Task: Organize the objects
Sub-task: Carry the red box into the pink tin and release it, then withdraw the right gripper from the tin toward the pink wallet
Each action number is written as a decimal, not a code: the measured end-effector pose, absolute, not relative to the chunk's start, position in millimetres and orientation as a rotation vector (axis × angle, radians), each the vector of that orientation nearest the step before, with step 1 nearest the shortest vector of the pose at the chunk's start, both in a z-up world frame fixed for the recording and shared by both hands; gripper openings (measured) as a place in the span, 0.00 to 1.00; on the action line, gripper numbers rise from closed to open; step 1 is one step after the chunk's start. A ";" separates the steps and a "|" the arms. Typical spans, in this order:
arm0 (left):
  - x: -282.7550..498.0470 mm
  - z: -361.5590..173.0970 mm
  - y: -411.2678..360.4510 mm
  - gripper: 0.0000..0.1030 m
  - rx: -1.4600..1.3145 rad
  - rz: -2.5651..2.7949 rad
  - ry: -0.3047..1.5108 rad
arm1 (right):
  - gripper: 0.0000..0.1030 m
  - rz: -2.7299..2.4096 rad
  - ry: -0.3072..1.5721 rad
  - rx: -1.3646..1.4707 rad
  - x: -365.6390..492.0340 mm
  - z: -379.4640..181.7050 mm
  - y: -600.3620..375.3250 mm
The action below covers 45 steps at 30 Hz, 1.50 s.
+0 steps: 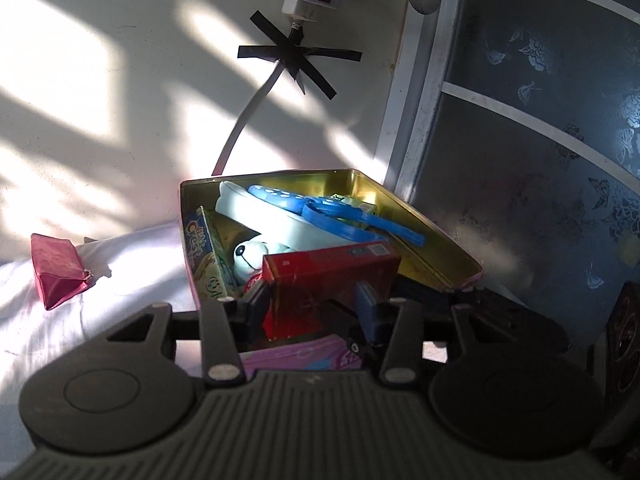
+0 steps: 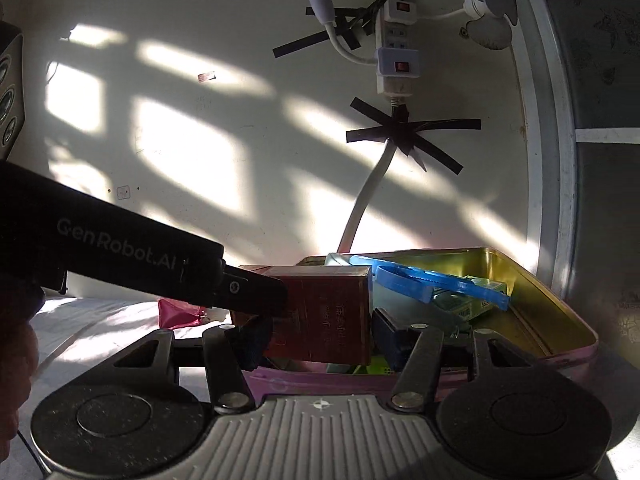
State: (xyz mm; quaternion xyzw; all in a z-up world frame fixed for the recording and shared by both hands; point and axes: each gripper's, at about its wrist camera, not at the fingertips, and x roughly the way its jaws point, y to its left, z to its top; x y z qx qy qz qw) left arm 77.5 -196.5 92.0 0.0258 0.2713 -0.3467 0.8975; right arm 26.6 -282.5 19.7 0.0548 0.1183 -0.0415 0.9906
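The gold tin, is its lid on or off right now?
Off. The tin stands open at the top, its gold inside bare, with a red box and blue scissors showing.

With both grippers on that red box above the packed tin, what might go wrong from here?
1. Both the left gripper and the right gripper clamp the same red box; uneven pulls could twist or crush it.
2. The tin is already heaped with blue scissors and a toothpaste carton, so the box may not settle flat and could tip out.
3. The tin appears to rest on soft white bedding and may tilt if pushed.
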 end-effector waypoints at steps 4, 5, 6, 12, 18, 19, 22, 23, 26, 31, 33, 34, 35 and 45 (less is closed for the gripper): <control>98.4 80.6 -218.5 0.47 0.075 -0.677 0.601 | 0.59 -0.152 0.267 0.116 46.1 5.5 -298.1; 103.2 77.6 -221.4 0.47 0.077 -0.661 0.610 | 0.62 -0.172 0.267 0.115 47.8 1.1 -300.4; 107.0 74.9 -223.4 0.47 0.079 -0.646 0.616 | 0.65 -0.191 0.271 0.111 49.1 -2.7 -303.3; 117.4 65.4 -224.1 0.51 0.076 -0.561 0.639 | 0.69 -0.225 0.225 0.141 39.3 -0.6 -314.5; 107.6 71.8 -216.0 0.52 0.110 -0.479 0.602 | 0.69 -0.249 0.206 0.168 34.3 -0.1 -319.9; 105.1 73.3 -213.3 0.52 0.109 -0.472 0.601 | 0.69 -0.256 0.202 0.172 32.3 -0.1 -320.0; 92.9 76.4 -205.6 0.53 0.125 -0.449 0.583 | 0.69 -0.263 0.209 0.200 26.5 0.2 -322.2; 87.3 77.0 -202.6 0.55 0.134 -0.441 0.571 | 0.69 -0.260 0.213 0.223 22.7 0.2 -323.4; 73.2 76.1 -191.9 0.60 0.156 -0.410 0.541 | 0.69 -0.264 0.192 0.258 10.3 2.6 -322.1; 54.8 65.6 -174.2 0.61 0.192 -0.371 0.523 | 0.69 -0.271 0.147 0.281 -14.9 9.1 -310.3; 49.5 60.2 -167.9 0.62 0.200 -0.362 0.526 | 0.69 -0.261 0.158 0.310 -23.0 7.2 -306.5; 46.6 56.6 -164.4 0.62 0.206 -0.356 0.529 | 0.69 -0.253 0.173 0.325 -25.4 5.3 -304.6; 44.7 53.2 -161.9 0.62 0.211 -0.351 0.532 | 0.69 -0.242 0.191 0.340 -26.9 3.0 -303.1; 35.2 24.9 -127.3 0.66 0.241 -0.298 0.578 | 0.69 -0.119 0.394 0.391 -13.2 -18.1 -272.9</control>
